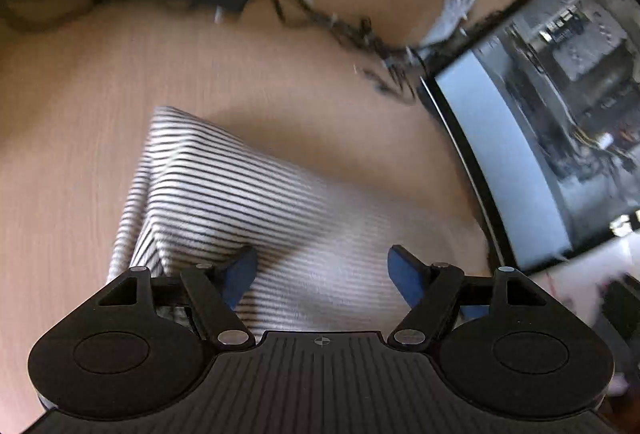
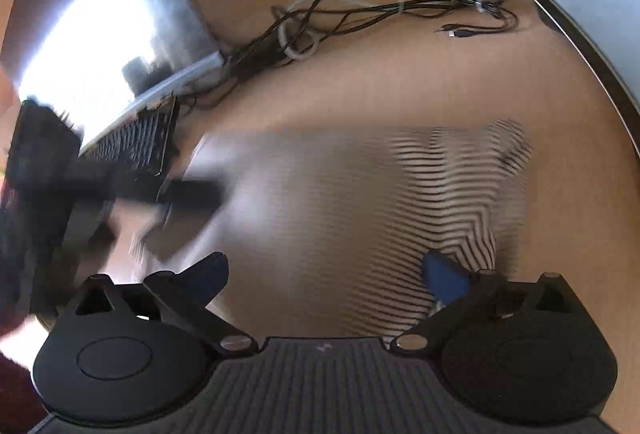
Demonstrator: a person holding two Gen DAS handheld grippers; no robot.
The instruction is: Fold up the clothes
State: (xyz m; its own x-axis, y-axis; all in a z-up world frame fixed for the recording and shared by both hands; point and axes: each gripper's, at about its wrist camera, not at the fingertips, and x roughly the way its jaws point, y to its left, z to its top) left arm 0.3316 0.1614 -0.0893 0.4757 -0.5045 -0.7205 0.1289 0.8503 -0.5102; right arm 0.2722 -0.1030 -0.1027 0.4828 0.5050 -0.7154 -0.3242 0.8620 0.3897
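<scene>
The black-and-white striped knit garment (image 1: 240, 194) lies partly folded on the light wooden worktop (image 1: 80, 154), directly under both tools. The left tool (image 1: 322, 270) and right tool (image 2: 324, 274) are spread, gripping nothing. Judged step: between folds; next, pinch an edge.

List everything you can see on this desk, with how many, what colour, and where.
Striped garment: one, white with dark stripes, lying on the table below both grippers.
Table: one, light wood, under everything.
Cable tangle: one bundle, black with some white, far side of the table.
Monitor: one, black frame, right edge of the left wrist view.
Keyboard: one, black, left of the garment.
Left hand-held gripper: black with blue pads, open.
Right hand-held gripper: black with blue pads, open.
</scene>
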